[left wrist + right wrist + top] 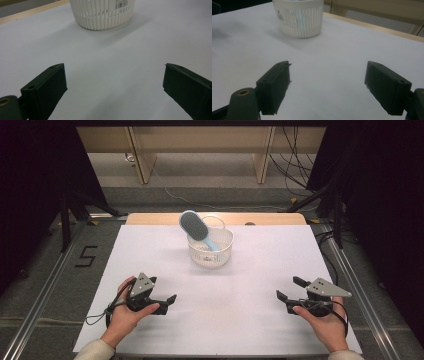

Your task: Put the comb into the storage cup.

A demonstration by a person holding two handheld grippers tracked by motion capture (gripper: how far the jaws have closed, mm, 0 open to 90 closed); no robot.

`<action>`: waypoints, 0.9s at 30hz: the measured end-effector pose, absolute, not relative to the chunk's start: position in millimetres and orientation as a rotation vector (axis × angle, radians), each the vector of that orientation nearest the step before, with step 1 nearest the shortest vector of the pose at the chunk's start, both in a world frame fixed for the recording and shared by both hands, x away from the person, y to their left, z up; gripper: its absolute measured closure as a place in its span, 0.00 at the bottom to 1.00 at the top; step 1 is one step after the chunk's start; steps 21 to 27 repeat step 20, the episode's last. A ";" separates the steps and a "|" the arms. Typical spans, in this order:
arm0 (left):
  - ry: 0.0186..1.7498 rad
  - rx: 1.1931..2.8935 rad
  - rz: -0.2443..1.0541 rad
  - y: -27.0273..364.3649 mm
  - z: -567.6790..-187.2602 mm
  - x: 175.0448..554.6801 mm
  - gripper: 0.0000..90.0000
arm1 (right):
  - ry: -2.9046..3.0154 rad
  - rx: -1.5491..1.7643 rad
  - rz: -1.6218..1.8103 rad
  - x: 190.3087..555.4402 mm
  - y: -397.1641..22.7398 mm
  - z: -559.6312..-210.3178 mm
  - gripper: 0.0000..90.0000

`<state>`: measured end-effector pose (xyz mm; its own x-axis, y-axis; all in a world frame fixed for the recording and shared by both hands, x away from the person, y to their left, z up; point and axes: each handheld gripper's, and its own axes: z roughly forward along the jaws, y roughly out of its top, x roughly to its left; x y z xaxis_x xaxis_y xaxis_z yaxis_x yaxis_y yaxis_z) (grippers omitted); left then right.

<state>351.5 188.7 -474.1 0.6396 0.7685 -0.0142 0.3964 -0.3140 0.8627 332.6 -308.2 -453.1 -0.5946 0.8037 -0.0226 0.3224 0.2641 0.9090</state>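
We hold the left gripper and the right gripper low over the near part of the tabletop, well apart from each other, and both have their fingers spread wide with nothing between them. The hairbrush stands tilted in the white slotted basket at the middle of the far side, its grey head leaning out over the rim to the left and its pale blue handle down inside. We judge that the work centres on that brush, so a good approach would bring one gripper in from the side of the exposed head, close on the neck just above the rim, and let the other steady the basket wall so the light basket does not tip or slide. The tabletop is covered by a plain white sheet over pale wood. Beyond it we see grey floor, loose cables, wooden furniture legs and dark curtains at both sides.
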 end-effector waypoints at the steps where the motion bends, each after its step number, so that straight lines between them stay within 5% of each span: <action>1: 0.917 1.937 0.508 188.6 -474.2 351.6 0.05 | 2.048 1.018 1.297 332.4 -309.9 -453.9 0.23; 27: 0.912 1.939 0.506 187.0 -474.1 352.5 0.05 | 2.040 1.044 1.264 335.0 -320.8 -457.6 0.22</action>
